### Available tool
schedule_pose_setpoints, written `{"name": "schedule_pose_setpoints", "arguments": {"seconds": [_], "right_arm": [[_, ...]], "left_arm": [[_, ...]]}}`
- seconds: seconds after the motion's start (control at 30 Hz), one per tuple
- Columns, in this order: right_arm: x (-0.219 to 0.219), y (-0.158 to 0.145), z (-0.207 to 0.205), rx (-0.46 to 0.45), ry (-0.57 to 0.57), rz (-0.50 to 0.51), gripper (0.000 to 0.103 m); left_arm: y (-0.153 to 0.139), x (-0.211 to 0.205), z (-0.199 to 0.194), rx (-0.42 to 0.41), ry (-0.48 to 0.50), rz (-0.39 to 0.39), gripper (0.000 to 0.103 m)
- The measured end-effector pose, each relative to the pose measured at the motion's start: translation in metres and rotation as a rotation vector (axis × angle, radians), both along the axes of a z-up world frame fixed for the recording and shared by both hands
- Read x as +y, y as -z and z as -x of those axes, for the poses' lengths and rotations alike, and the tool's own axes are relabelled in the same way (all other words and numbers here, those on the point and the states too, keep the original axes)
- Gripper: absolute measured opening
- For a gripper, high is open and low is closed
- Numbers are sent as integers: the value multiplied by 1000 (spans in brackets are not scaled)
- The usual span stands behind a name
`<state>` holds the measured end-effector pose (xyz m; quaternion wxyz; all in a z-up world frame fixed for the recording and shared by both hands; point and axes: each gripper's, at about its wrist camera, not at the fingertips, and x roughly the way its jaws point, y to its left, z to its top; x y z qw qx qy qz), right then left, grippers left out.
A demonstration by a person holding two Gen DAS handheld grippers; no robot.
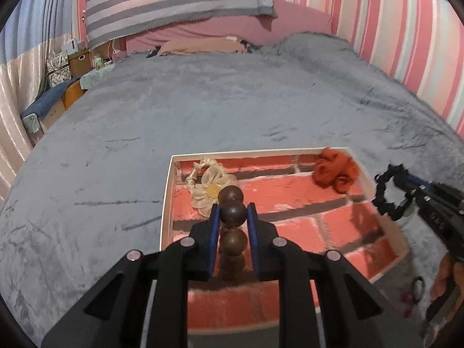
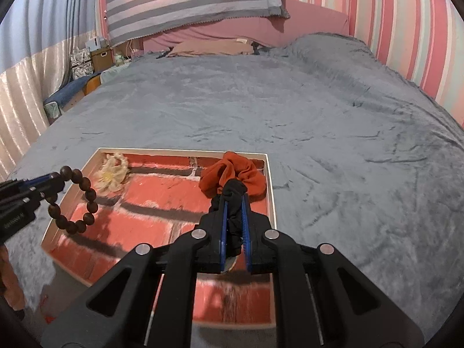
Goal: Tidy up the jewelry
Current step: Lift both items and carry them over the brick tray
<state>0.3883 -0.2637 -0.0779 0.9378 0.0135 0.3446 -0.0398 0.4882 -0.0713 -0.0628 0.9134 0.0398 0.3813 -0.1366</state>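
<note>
The dark brown wooden bead bracelet (image 1: pixel 232 217) hangs clamped in the left tongs (image 1: pixel 232 217) above the shallow white-rimmed, brick-patterned tray (image 1: pixel 166 203). The right tongs (image 2: pixel 234 217) pinch a black fabric scrunchie (image 2: pixel 232 191) near the orange scrunchie (image 2: pixel 232 174). Each should be lowered onto bare tray before release, apart from the cream flower scrunchie (image 1: pixel 207 185).

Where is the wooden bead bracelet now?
The wooden bead bracelet hangs from the left tongs, above the tray's left edge, near the cream flower scrunchie.

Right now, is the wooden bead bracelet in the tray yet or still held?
Held. The left gripper is shut on the wooden bead bracelet, which dangles above the tray's left edge, not resting on its brick-patterned floor.
</note>
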Motion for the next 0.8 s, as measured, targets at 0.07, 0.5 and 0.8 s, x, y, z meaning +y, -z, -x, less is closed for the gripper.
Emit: {"name": "schedule_pose_setpoints", "arguments": {"seconds": [0.07,0.5,0.8], "right_arm": [[-1,5,-11,11,5,1,10],[-18,47,-52,160,49,-14,10],[-19,64,-70,224,63,11,10]], "left_arm": [[9,-2,-12,9,-1,-21,19],[39,-4,-51,80,-21,-67,19],[57,-6,-58,121,-23,-85,19]]}}
